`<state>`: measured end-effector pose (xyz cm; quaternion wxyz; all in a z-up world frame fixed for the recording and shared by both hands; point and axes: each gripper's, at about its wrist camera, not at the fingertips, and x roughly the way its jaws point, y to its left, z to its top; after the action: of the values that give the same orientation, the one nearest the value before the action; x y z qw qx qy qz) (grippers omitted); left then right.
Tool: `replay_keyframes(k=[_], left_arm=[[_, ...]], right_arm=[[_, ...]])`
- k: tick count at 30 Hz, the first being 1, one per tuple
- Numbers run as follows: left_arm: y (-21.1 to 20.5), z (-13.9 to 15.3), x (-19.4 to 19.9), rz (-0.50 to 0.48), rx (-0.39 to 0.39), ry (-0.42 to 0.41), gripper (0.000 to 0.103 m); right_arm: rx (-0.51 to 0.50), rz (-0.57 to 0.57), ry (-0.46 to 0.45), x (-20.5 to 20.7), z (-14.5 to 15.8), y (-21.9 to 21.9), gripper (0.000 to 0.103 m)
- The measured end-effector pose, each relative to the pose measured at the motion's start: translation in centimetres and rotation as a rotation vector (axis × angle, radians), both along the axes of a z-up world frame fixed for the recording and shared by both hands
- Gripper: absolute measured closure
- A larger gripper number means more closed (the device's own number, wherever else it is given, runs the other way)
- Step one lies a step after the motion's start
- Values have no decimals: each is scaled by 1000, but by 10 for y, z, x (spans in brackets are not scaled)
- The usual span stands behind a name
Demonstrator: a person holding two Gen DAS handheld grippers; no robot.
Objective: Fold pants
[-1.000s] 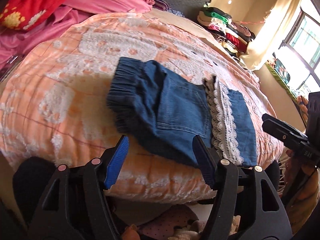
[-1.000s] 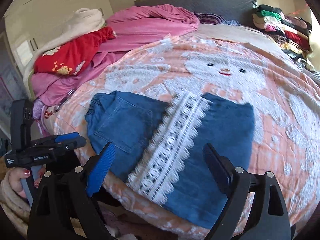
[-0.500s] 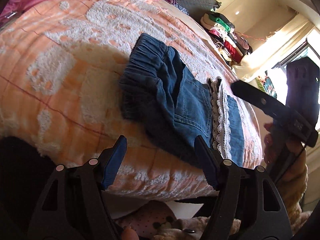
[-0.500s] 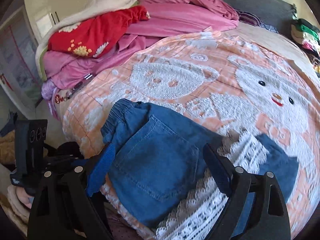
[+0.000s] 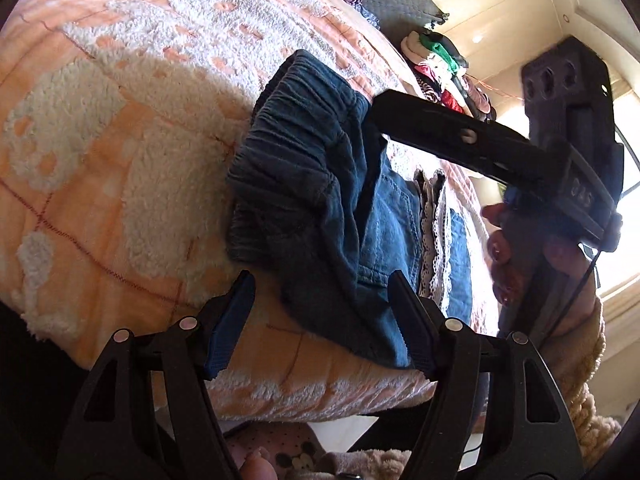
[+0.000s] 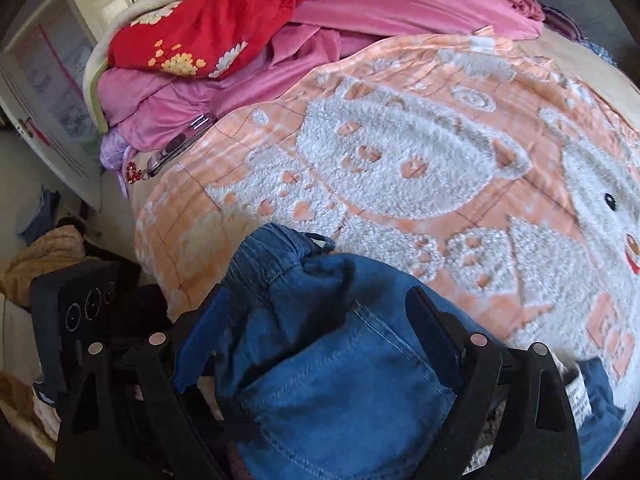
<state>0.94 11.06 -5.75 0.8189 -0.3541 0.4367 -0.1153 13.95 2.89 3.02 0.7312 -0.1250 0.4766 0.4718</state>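
I had the pants (image 5: 340, 208) lying near the front edge of the bed, on the orange blanket (image 5: 120, 152) with its fluffy white pattern. They were denim, already folded over on themselves, and their long axis ran along the bed's front edge: the gathered elastic waistband (image 5: 288, 148) pointed toward the left end of the bed, and the legs with their white lace trim (image 5: 434, 236) ran off to the right. In the right wrist view the back pocket (image 6: 340, 384) faced up, with the waistband bunched at the far left. My left gripper (image 5: 320, 320) sat low at the bed's front edge, its jaws spread, having just closed a little, with the near fold of denim between them; I could not tell whether the pads touched the cloth, and they were not pinching it. My right gripper (image 6: 316, 340) was over the pocket area with its jaws spread wide, the cloth filling the gap between them but not clamped. From the left wrist view I saw one long black finger of the right gripper reaching over the waistband, with the hand (image 5: 516, 248) that held it at the right. A heap of pink and red bedding (image 6: 280, 40) lay at the far side, and a phone (image 6: 180, 146) lay at the blanket's edge.
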Motion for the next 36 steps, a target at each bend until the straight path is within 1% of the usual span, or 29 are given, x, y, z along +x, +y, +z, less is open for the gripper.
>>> replay_keyframes(k=[2, 5, 9, 12, 13, 14, 15, 16, 17, 21, 24, 28, 31, 36], left_arm=[[1, -1, 4, 6, -2, 1, 49], [2, -3, 8, 15, -28, 2, 50], [3, -5, 10, 22, -39, 3, 50], [4, -5, 17, 33, -48, 5, 50], [4, -5, 17, 38, -52, 6, 50], [5, -5, 18, 42, -55, 10, 50], [4, -5, 20, 44, -55, 11, 50], [3, -4, 20, 46, -54, 14, 50], [3, -4, 20, 47, -53, 15, 50], [1, 0, 22, 57, -48, 28, 50], [-8, 11, 28, 53, -23, 15, 52], [-20, 26, 28, 35, -11, -17, 53], [-34, 37, 29, 13, 1, -39, 53], [-59, 51, 37, -33, 32, -58, 53]], right_arm=[[-9, 21, 14, 3, -5, 9, 15], [-25, 41, 23, 9, -11, 19, 15], [-42, 88, 13, 13, -18, 31, 15], [-44, 125, 34, 16, -28, 39, 16], [-46, 139, 51, 17, -33, 41, 22], [-43, 154, 70, 18, -38, 43, 34], [-37, 164, 92, 18, -43, 43, 38], [-20, 164, 102, 18, -45, 42, 45], [4, 164, 106, 18, -46, 39, 50], [66, 148, 101, 16, -38, 25, 56], [99, 136, 84, 14, -27, 13, 56], [149, 118, 69, 16, -9, -6, 56], [180, 104, 58, 16, 3, -25, 56], [222, 71, 51, 13, 14, -57, 56]])
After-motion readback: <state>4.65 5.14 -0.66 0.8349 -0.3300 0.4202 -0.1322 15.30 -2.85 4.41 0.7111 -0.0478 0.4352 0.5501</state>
